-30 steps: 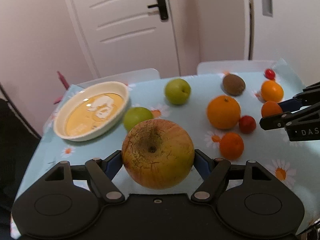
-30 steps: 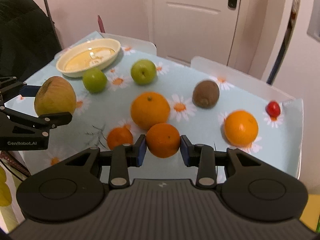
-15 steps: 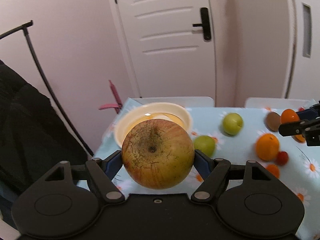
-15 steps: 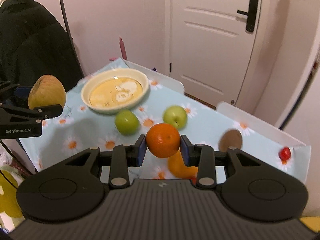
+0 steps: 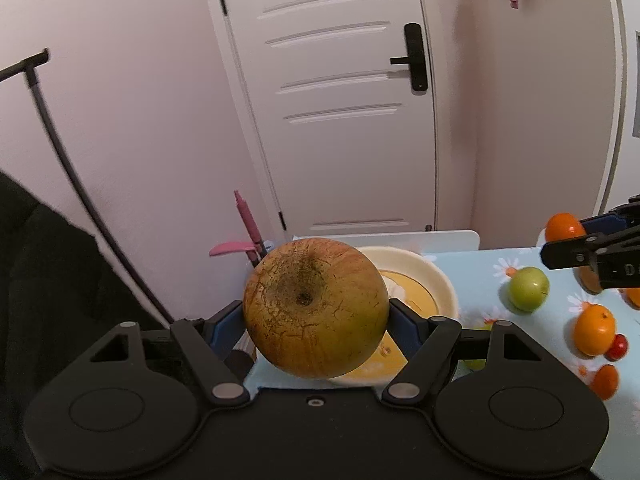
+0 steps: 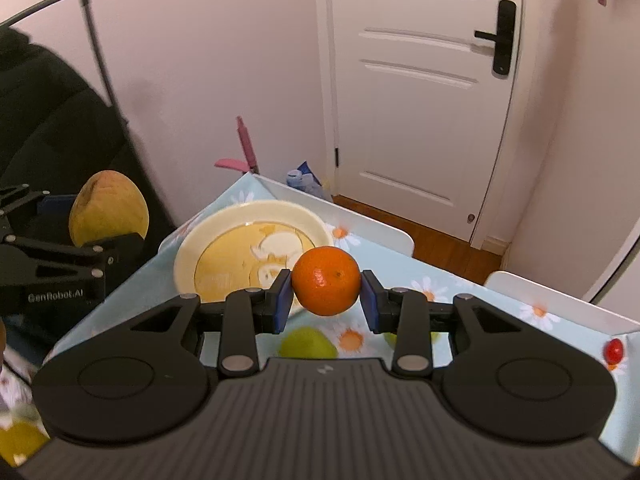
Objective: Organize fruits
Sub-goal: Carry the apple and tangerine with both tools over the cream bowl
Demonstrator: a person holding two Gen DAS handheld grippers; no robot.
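left tongs (image 5: 316,318) clamped on the big apple (image 5: 316,308), held in the air in front of the bowl (image 5: 436,276) | right tongs (image 6: 326,294) clamped on a small orange (image 6: 326,286), above the bowl's near rim | green apple (image 5: 528,289) and other fruit on the counter (image 5: 480,272)

Pink room, white door (image 6: 424,92)

Right of the door, a pale wall (image 6: 592,120); below it, wood floor (image 6: 440,236); left, a black coat (image 6: 52,120).
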